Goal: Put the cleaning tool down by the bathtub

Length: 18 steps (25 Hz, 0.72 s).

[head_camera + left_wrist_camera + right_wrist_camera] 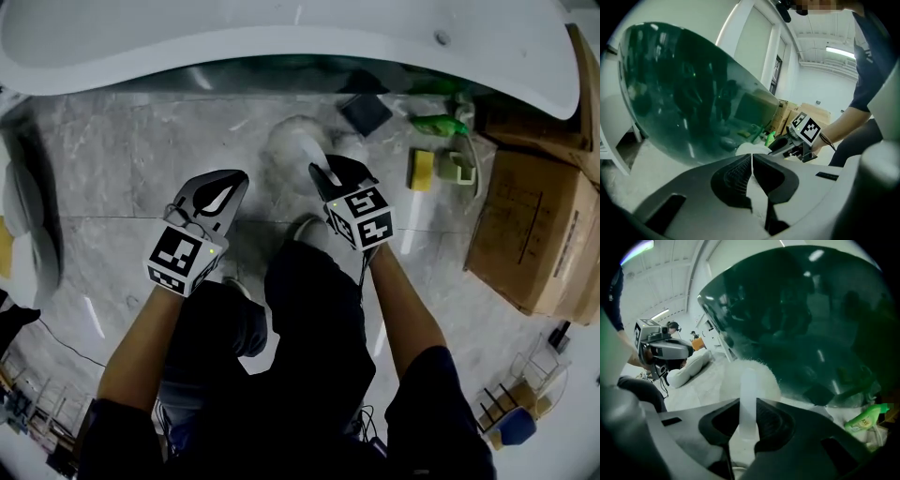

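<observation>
White fluffy cleaning tool (pixel 292 141) is in the right gripper (pixel 325 174). Its jaws are clamped narrow on the pale handle, with the fluffy head out front, pointing at the foot of the bathtub (pixel 281 47). The right gripper view confirms it: handle (pixel 749 390) pinched between the jaws, head low, just in front of the tub's dark green side. Can't tell whether the head touches the floor (pixel 159 141) yet.

Left gripper (pixel 217 194): jaws together, nothing in them. Its own view shows the pads (pixel 733 176) meeting with no gap. It sits beside the right one, apart from the tool.

Progress, my read: the carry is mostly done and the tool is at the tub. Left to do: get head and handle onto the floor along the tub's base, open the jaws, back out. No release yet.

Room:
- **Left and under the tool:** the floor strip along the tub's base is bare.
- **Right side:** crowded with a dark square pad (pixel 367 112), green spray bottle (pixel 439 124) and yellow sponge (pixel 423 169), then a cardboard box (pixel 534 234) toward the floor's right edge.
- **Overhead:** the tub rim overhangs the base, so there's little headroom if the gripper goes in close.
- **Behind:** the person's legs (pixel 309 309) are right behind both grippers, so retreat looks easier upward than straight back.

I'd lay it where it is or slightly left, handle clear of the bottle.
</observation>
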Each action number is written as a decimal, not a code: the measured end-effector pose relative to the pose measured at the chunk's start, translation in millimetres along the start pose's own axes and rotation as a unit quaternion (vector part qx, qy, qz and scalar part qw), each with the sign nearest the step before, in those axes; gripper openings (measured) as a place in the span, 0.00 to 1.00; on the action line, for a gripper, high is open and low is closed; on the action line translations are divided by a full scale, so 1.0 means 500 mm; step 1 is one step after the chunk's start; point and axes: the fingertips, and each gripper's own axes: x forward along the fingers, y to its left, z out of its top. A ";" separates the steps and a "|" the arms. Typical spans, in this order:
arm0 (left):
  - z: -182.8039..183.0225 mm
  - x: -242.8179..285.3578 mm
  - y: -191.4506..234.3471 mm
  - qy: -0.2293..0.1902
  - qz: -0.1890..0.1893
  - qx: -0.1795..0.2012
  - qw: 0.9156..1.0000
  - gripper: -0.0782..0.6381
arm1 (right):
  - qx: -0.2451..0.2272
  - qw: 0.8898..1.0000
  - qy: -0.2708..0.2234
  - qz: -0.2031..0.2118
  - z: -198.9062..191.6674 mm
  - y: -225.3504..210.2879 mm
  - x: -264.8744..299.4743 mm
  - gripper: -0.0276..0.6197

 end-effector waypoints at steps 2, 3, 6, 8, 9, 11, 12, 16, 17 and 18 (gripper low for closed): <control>-0.024 0.025 0.003 -0.003 -0.002 0.004 1.000 0.16 | -0.004 1.000 0.007 0.002 -0.029 -0.011 0.037 0.18; -0.036 0.037 0.006 -0.004 -0.003 0.006 1.000 0.16 | -0.006 1.000 0.010 0.002 -0.042 -0.016 0.056 0.18; -0.065 0.070 0.017 -0.006 -0.003 0.015 1.000 0.16 | -0.011 1.000 0.019 0.001 -0.078 -0.037 0.111 0.18; -0.080 0.088 0.025 -0.007 -0.002 0.020 1.000 0.16 | -0.012 1.000 0.027 0.000 -0.102 -0.050 0.145 0.18; -0.088 0.097 0.029 -0.007 -0.002 0.020 1.000 0.16 | -0.012 0.999 0.030 0.000 -0.112 -0.056 0.162 0.18; -0.104 0.112 0.038 -0.006 0.000 0.020 1.000 0.16 | -0.011 0.999 0.035 0.000 -0.132 -0.066 0.194 0.18; -0.111 0.119 0.041 -0.006 0.000 0.020 1.000 0.16 | -0.010 0.999 0.038 -0.001 -0.141 -0.070 0.208 0.18; -0.133 0.135 0.045 -0.005 -0.001 0.021 1.000 0.16 | -0.005 0.999 0.046 -0.007 -0.177 -0.082 0.253 0.18; -0.139 0.137 0.045 -0.005 -0.001 0.021 1.000 0.16 | -0.004 0.999 0.049 -0.009 -0.187 -0.085 0.263 0.18; -0.145 0.140 0.045 -0.005 -0.001 0.021 1.000 0.16 | -0.004 0.999 0.052 -0.012 -0.197 -0.089 0.273 0.18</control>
